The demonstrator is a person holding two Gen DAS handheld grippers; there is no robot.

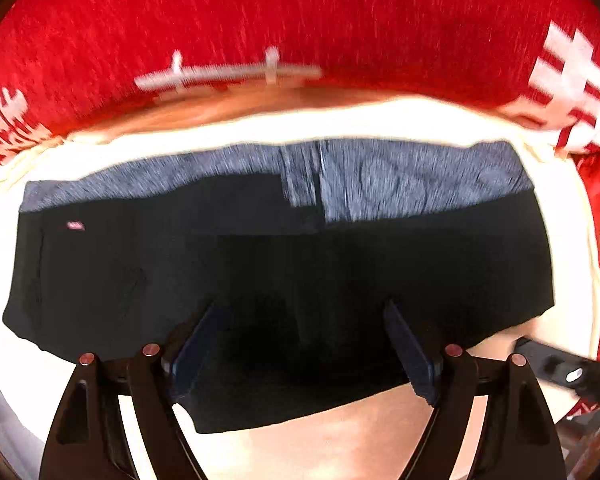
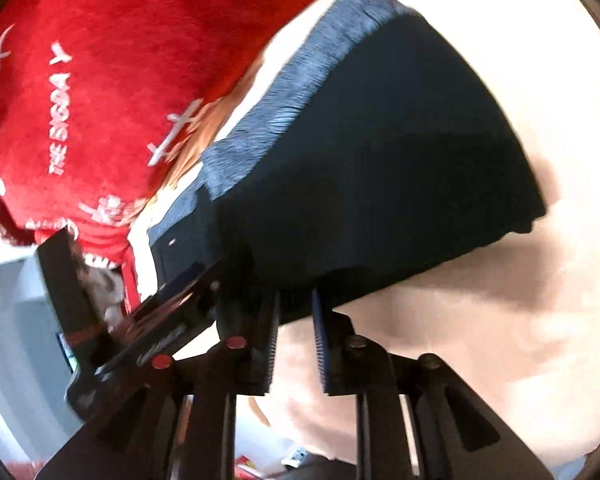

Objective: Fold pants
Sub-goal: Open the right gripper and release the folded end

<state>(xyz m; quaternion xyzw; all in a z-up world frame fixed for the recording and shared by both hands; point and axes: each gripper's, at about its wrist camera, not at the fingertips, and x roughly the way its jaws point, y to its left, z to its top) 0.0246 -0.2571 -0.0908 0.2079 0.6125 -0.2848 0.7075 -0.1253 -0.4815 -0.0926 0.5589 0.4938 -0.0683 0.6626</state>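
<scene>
Folded black pants (image 1: 260, 272) on cream table (image 1: 380, 444)

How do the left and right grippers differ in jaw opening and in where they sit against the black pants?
The left gripper has its jaws spread wide, with the near edge of the black pants lying between its fingers. The right gripper has a much narrower gap, and its fingertips sit just at the pants' near hem rather than straddling cloth. Neither is closed on fabric. Both work the same near edge on the cream surface.
</scene>
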